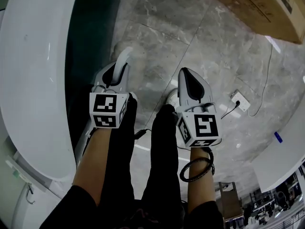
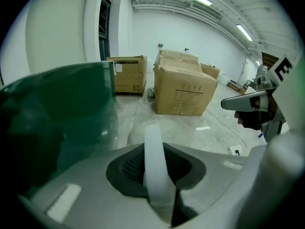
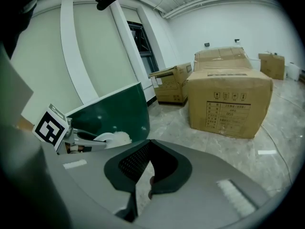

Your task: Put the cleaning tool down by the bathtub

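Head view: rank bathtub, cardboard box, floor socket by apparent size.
1. bathtub: largest, though the frame crops it.
2. cardboard box: only a corner shows, and it lies farther off, so its true size is unsure.
3. floor socket: clearly smallest.

The left gripper [image 1: 116,70] and the right gripper [image 1: 189,78] share one build: a smooth white-grey shell that narrows to a point at the far end, with a dark hollow inside lined by black ribbed pads [image 3: 134,163]. At the near end of each sits a white marker cube [image 1: 107,109] printed with bold black square patterns on every face that shows. The person wears black trousers [image 1: 164,175], the forearms are bare, and a black coiled band [image 1: 196,168] loops loosely round the right wrist
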Action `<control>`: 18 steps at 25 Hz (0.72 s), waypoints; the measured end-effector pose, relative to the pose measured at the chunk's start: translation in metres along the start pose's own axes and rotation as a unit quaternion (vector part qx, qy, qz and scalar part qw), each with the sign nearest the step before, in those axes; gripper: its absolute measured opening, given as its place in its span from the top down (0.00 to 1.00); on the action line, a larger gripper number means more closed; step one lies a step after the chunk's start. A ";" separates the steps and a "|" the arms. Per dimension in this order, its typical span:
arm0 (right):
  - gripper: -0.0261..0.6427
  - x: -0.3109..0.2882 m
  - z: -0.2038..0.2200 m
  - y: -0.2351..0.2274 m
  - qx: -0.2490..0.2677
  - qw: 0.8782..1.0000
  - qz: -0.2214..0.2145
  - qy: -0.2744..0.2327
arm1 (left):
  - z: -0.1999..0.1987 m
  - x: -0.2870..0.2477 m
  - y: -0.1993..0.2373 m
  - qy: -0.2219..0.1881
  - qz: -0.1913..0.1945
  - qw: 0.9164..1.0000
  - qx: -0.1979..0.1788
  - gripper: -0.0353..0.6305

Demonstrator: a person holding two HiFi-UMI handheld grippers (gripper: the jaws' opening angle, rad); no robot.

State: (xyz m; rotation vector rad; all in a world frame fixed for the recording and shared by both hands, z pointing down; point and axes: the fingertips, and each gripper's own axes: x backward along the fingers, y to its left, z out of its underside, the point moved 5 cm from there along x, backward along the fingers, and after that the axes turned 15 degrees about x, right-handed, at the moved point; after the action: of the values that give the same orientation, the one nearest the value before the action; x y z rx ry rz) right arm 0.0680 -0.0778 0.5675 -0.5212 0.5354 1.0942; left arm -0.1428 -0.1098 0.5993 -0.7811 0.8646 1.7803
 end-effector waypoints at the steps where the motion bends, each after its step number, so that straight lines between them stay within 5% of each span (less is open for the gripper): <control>1: 0.93 -0.004 0.008 -0.001 0.001 1.000 -0.002 0.003 | 0.006 -0.007 0.003 0.002 -0.001 1.000 -0.002 0.82; 18: 0.93 -0.094 0.142 -0.005 -0.009 0.998 -0.037 0.042 | 0.103 -0.130 0.041 0.021 -0.009 1.000 -0.002 0.82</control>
State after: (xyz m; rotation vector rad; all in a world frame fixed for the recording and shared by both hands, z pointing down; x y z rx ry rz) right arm 0.0592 -0.0539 0.7359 -0.6000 0.5772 1.0107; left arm -0.1522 -0.0977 0.7695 -0.8285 0.8796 1.7565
